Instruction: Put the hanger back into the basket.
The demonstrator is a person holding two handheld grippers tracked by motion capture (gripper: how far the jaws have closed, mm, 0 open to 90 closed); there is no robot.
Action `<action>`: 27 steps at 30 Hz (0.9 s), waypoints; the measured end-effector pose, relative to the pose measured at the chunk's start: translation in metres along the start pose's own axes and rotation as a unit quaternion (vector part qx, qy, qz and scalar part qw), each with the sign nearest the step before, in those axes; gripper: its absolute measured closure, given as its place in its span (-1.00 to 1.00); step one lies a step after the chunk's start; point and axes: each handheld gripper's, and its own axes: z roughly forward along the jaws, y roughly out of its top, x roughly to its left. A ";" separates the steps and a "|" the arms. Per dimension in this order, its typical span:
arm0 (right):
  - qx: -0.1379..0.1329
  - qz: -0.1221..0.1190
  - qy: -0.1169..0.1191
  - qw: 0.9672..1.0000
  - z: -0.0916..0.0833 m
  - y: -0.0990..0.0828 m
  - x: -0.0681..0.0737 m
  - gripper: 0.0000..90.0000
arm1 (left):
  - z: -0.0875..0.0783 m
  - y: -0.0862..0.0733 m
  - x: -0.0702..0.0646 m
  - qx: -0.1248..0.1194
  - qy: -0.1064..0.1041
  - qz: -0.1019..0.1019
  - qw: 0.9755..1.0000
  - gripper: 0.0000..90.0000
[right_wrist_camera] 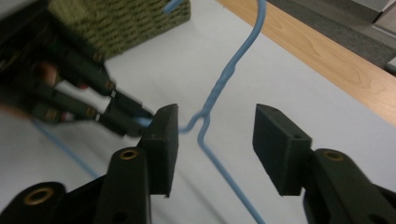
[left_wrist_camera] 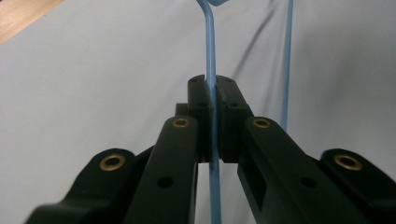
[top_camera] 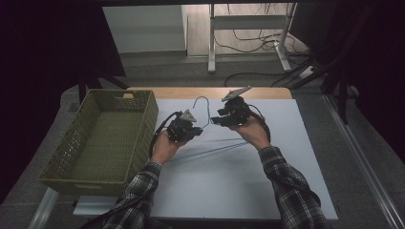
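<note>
A white surface is laid over a wooden table, and a woven green basket is set at its left edge, open side up, presumably placed there to receive things. Just to the right of the basket, near the far middle of the surface, a thin blue wire hanger is held up off the surface, its hook pointing to the far side and its long arms sloping down toward the near side. The left gripper is clamped on one wire arm just below the twisted neck; its jaws are pressed fully together on the wire, so the hanger is judged to be carried by this grip alone. The right gripper is held just beside the neck from the right, its jaws standing partly apart with the wire between them but untouched, as if the hanger has been handed over.
</note>
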 end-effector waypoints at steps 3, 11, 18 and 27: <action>-0.002 0.036 0.002 0.999 0.008 0.003 0.000 0.14 | 0.000 -0.002 -0.004 -0.001 -0.004 -0.005 1.000 0.93; 0.010 0.081 0.024 0.996 0.025 0.003 0.002 0.76 | -0.002 -0.004 -0.014 0.002 -0.014 -0.014 1.000 0.92; 0.005 0.077 0.030 0.997 0.018 0.004 0.014 0.90 | -0.023 -0.003 -0.017 -0.006 -0.013 -0.064 0.998 0.42; -0.017 0.068 0.052 0.996 -0.010 0.000 0.031 0.90 | -0.055 -0.003 -0.024 0.018 -0.114 -0.084 0.990 -0.19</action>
